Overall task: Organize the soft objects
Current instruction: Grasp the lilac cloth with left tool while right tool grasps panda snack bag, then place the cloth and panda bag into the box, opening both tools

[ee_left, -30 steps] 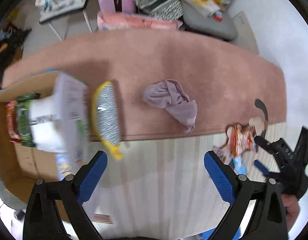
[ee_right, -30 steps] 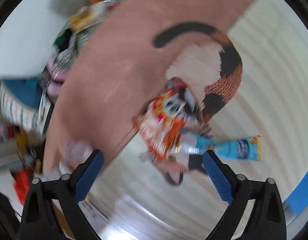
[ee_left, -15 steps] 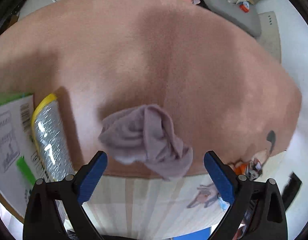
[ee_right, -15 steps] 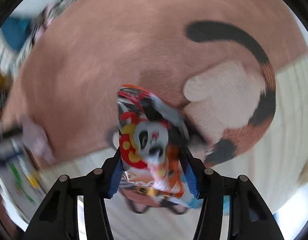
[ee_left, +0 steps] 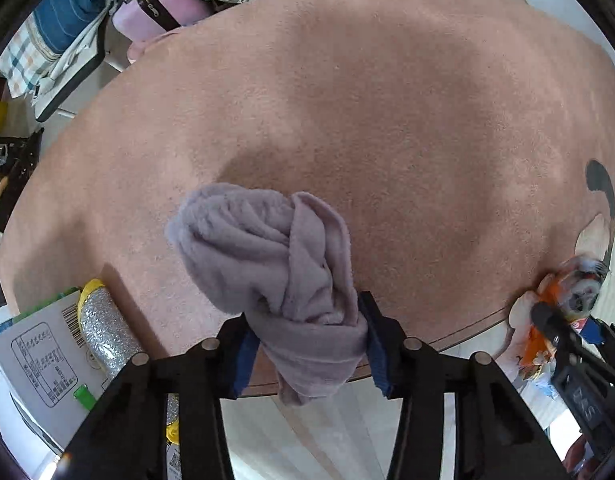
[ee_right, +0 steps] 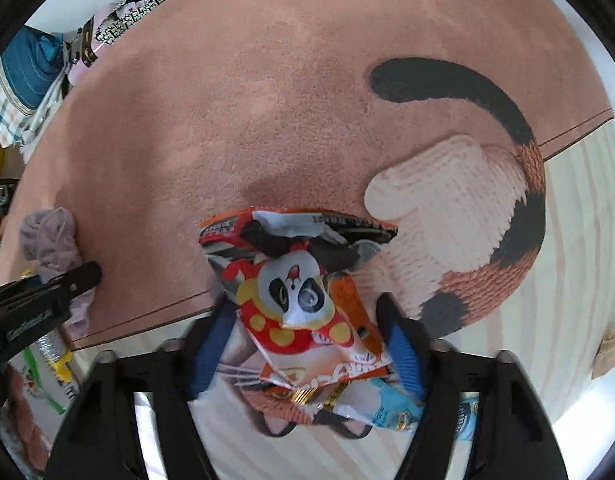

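Note:
My left gripper [ee_left: 307,344] is shut on a crumpled mauve cloth [ee_left: 275,264] that lies at the near edge of the pink rug [ee_left: 367,100]. My right gripper [ee_right: 307,344] is shut on a red and orange snack bag with a panda face [ee_right: 303,296], also at the rug's near edge. A blue packet [ee_right: 399,408] lies under the bag. The cloth also shows at the left of the right wrist view [ee_right: 55,248], and the snack bag at the right of the left wrist view [ee_left: 563,292].
A silver and yellow pouch [ee_left: 103,328] and a white printed carton [ee_left: 39,364] lie at the left of the cloth. A calico cat-tail pattern [ee_right: 487,208] marks the rug's right end. Bags and folded clothes [ee_left: 155,4] are piled beyond the rug. Pale wood floor [ee_right: 587,240] lies nearer.
Both grippers came down to the rug edge. The left one closed on the mauve cloth. The right one, open a second ago, closed on the snack bag and still holds it.

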